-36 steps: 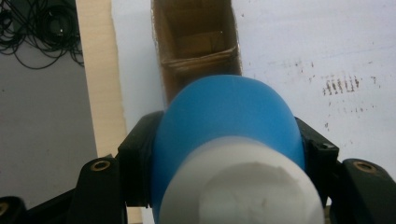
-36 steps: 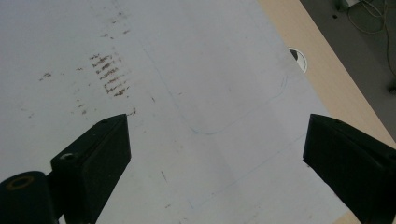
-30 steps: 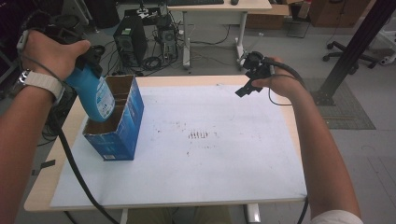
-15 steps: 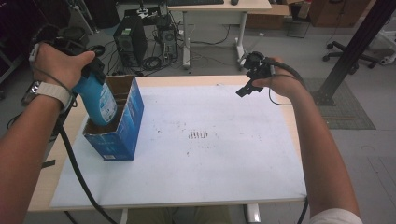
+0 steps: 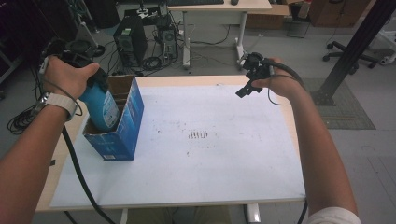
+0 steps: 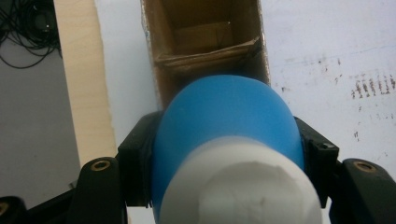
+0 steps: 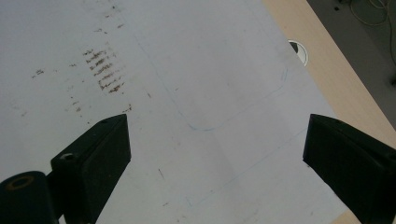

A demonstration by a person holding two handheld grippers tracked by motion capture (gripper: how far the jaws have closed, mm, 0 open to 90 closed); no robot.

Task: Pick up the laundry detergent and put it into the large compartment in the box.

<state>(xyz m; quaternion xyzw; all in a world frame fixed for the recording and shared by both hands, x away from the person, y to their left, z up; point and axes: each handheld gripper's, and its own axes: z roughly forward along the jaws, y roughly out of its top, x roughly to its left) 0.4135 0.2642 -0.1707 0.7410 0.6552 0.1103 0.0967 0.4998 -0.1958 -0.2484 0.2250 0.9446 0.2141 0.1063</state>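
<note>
the left gripper [image 5: 95, 79], fingers clamped on the blue bottle [image 5: 102, 106], has lowered it partway into the open box [image 5: 122, 135] at the surface's left, while the right gripper [image 5: 246, 86] hovers wide and empty.

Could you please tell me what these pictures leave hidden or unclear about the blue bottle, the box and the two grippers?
- Blue bottle: in the high view its base is hidden inside the cardboard box; its label print is too small to read.
- Box floor: in the left gripper view the bottle blocks the near compartment.
- Left gripper: in the high view the left hand covers it.
- Right gripper: its fingers are cut off by the bottom edge.
</note>
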